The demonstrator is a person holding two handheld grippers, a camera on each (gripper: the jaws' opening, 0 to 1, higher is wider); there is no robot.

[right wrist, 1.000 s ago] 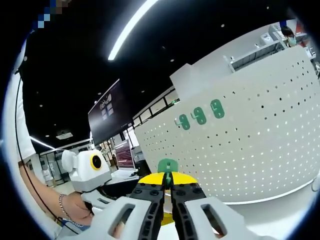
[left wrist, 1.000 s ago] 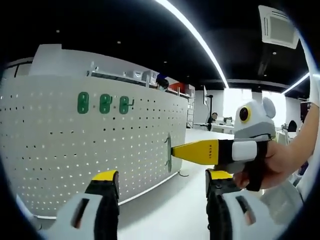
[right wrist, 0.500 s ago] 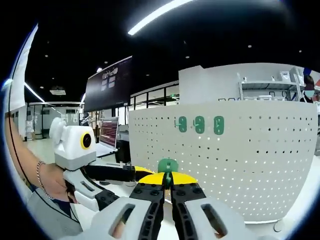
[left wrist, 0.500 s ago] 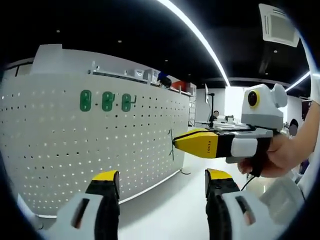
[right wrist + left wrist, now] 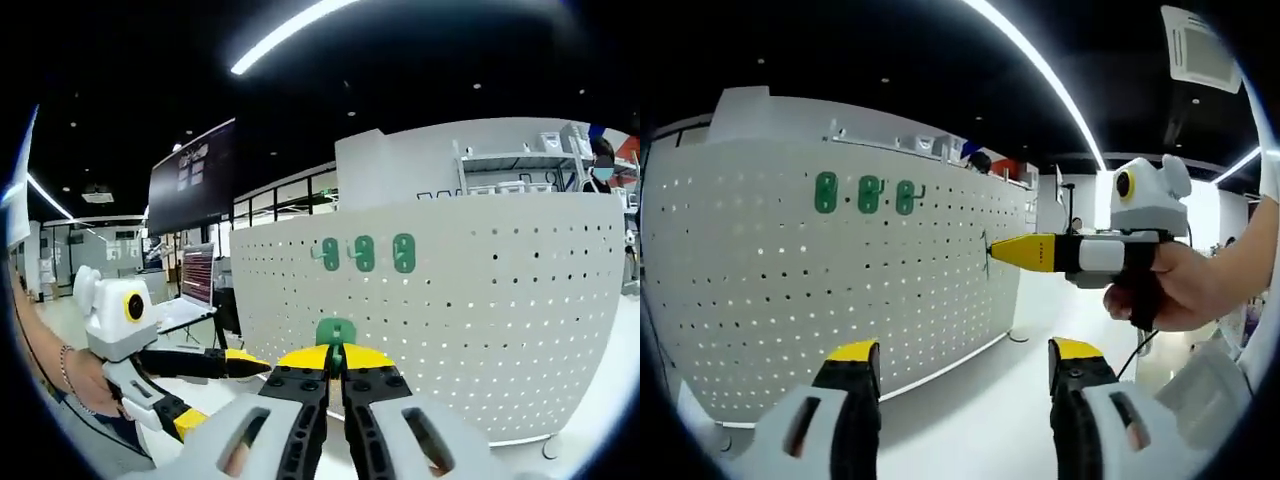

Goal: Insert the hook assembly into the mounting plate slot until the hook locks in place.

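Observation:
A white perforated mounting plate [image 5: 790,290] stands upright and curves across the left gripper view. Three green hook assemblies [image 5: 868,194] hang in a row near its top. My right gripper [image 5: 992,254] comes in from the right, held level and shut on a green hook [image 5: 986,256] whose tip is close to the plate's face. In the right gripper view the same green hook [image 5: 336,333] sticks up between the shut jaws of my right gripper [image 5: 336,366], facing the plate [image 5: 500,300] and its hung hooks [image 5: 364,253]. My left gripper [image 5: 962,355] is open and holds nothing.
A person's hand [image 5: 1175,295] grips the right gripper's handle. The left gripper [image 5: 215,385] shows low at the left of the right gripper view. A dark wall screen [image 5: 190,180] and a laptop [image 5: 197,290] stand behind. Shelving [image 5: 520,165] rises beyond the plate.
The right gripper has risen and levelled, carrying the green hook higher along the plate's face. Both views have shifted with the hands.

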